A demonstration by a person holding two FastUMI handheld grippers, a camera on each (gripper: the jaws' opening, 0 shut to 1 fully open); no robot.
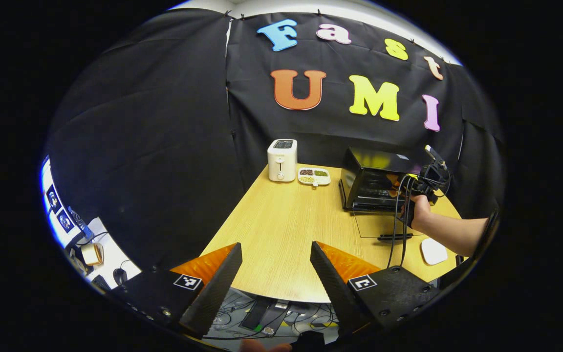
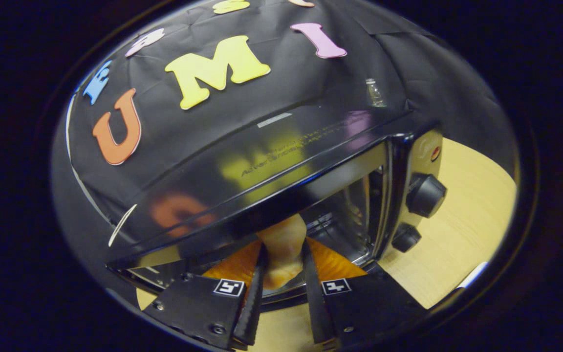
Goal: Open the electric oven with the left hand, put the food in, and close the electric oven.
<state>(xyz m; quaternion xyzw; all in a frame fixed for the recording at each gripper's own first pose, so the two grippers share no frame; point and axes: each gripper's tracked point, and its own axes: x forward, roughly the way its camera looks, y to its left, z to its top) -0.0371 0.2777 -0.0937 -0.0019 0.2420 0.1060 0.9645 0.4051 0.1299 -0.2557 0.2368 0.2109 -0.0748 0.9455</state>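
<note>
The black electric oven stands at the table's far right, its glass door folded down flat with the handle toward me. My left gripper hovers open and holding nothing over the table's near edge, well short of the oven. A person's hand holds my right gripper at the oven's mouth. In the right gripper view, the right gripper is shut on a pale piece of food, just inside the oven opening. Two knobs sit on the oven's right panel.
A white toaster and a small divided dish stand at the back of the wooden table. A white flat object lies near the right front edge. Cables hang from the right gripper across the open door.
</note>
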